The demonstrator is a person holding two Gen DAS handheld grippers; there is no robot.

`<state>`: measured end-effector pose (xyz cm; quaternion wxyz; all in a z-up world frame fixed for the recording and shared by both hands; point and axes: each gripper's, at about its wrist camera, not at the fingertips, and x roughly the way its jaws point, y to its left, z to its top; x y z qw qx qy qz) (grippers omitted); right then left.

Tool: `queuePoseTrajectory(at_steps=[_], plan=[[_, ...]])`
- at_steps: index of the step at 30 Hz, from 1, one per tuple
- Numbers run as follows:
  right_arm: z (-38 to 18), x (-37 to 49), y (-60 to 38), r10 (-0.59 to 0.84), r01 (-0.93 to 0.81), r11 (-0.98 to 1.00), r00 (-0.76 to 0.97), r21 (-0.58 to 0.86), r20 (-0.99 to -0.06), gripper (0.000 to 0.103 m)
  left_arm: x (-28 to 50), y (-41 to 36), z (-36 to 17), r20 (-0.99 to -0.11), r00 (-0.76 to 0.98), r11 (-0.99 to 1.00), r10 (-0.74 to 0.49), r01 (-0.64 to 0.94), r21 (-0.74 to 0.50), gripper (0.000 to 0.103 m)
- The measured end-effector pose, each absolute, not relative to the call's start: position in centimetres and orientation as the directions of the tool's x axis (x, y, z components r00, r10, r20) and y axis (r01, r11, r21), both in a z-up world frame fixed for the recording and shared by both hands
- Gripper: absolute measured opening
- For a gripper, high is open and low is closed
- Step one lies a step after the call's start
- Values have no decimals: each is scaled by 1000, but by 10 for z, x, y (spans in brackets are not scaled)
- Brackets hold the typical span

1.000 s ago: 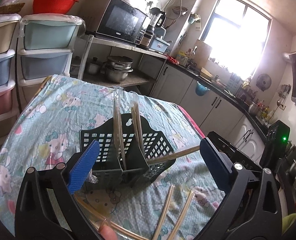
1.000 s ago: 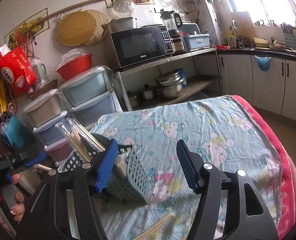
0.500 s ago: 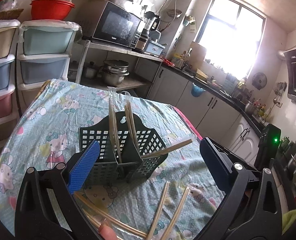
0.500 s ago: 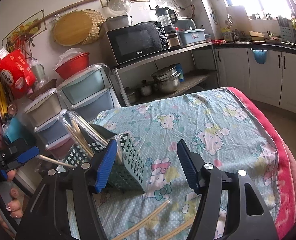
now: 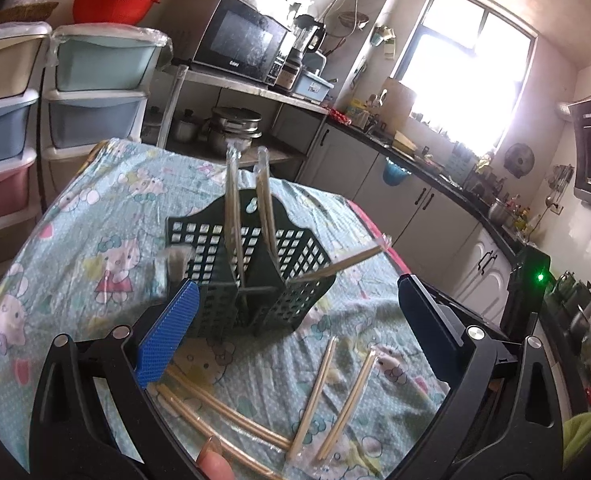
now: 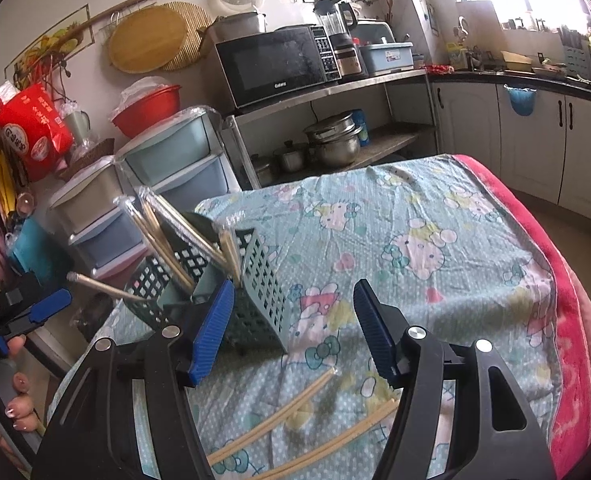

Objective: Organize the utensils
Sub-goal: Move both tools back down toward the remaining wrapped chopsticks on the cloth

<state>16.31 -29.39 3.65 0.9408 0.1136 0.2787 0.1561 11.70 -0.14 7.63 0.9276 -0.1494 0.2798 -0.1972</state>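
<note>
Left fingers: your left gripper (image 5: 295,320) has its blue-padded fingers (image 5: 167,332) spread wide with nothing pinched between them; they frame the basket and the loose sticks from the near edge of the surface

Right fingers: your right gripper (image 6: 291,332) also stands with its fingers (image 6: 211,328) spread and nothing between the pads; the left pad sits in front of the basket's near wall, and I cannot tell whether it touches

Basket: the dark green lattice utensil basket (image 5: 295,248) stands upright on the surface, towards the middle, with a divider splitting it into compartments

Sticks in the basket: two wrapped pairs of chopsticks (image 5: 231,200) stand nearly upright in the middle compartments, their clear wrapper tips rising above the rim; one more pair (image 5: 335,268) leans out low over the basket's right side, pointing towards the right edge

Loose sticks: two wrapped pairs (image 5: 347,396) lie side by side on the cloth near the near edge, just in front of the basket; longer sticks (image 5: 223,412) lie crosswise beside them, close under your left finger

Surface: the surface (image 5: 107,216) wears a pale blue cartoon-cat cloth, with a pink-red blanket edge along its right side in the right wrist view

Your hand: a fingertip (image 5: 213,462) shows at the bottom of the left wrist view

Behind: stacked plastic drawers (image 5: 95,92) and a microwave (image 5: 239,44) stand past the far edge
</note>
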Motion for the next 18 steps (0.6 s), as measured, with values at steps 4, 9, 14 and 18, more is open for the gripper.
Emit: queuePoseTrajectory(at_steps=[4,9,14,18], plan=[[32,160,-293,359,-231,926,786,300,-503,60,114,2,67,-478,757,878,-445,266,-398,92],[24,156,-291,362,-234,926,772,296,-523,60,111,4,51,-511,736,880,-444,248,-406,92],[19,153,-291,364,-233,926,764,298,-533,60,110,7,38,-540,722,885,-432,223,-410,92],[17,151,-290,364,-234,926,759,297,-539,60,110,11,31,-554,717,887,-424,205,-414,92]])
